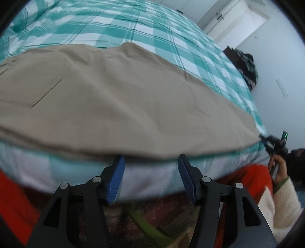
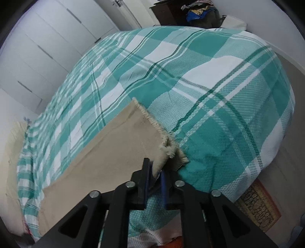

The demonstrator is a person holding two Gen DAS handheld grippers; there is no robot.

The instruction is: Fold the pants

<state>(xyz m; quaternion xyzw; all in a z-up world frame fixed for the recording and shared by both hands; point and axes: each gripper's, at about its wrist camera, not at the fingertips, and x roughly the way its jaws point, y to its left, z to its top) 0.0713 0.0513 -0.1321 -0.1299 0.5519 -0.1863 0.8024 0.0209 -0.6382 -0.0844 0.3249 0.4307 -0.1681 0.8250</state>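
Note:
Beige pants (image 1: 118, 99) lie flat along the near edge of the bed, a back pocket showing at the left. My left gripper (image 1: 151, 162) is open, its blue pads (image 1: 116, 179) just below the pants' near edge, holding nothing. My right gripper (image 2: 155, 171) is shut on the frayed leg hem (image 2: 167, 148) of the pants (image 2: 106, 152), which stretch away to the lower left. It also shows in the left wrist view (image 1: 274, 143) at the pants' far right end.
The bed has a teal and white plaid cover (image 2: 190, 85). White wardrobe doors (image 2: 43, 43) stand beyond the bed. A dark dresser with piled clothes (image 2: 200, 13) is at the far wall. A patterned rug (image 2: 257, 208) lies on the floor.

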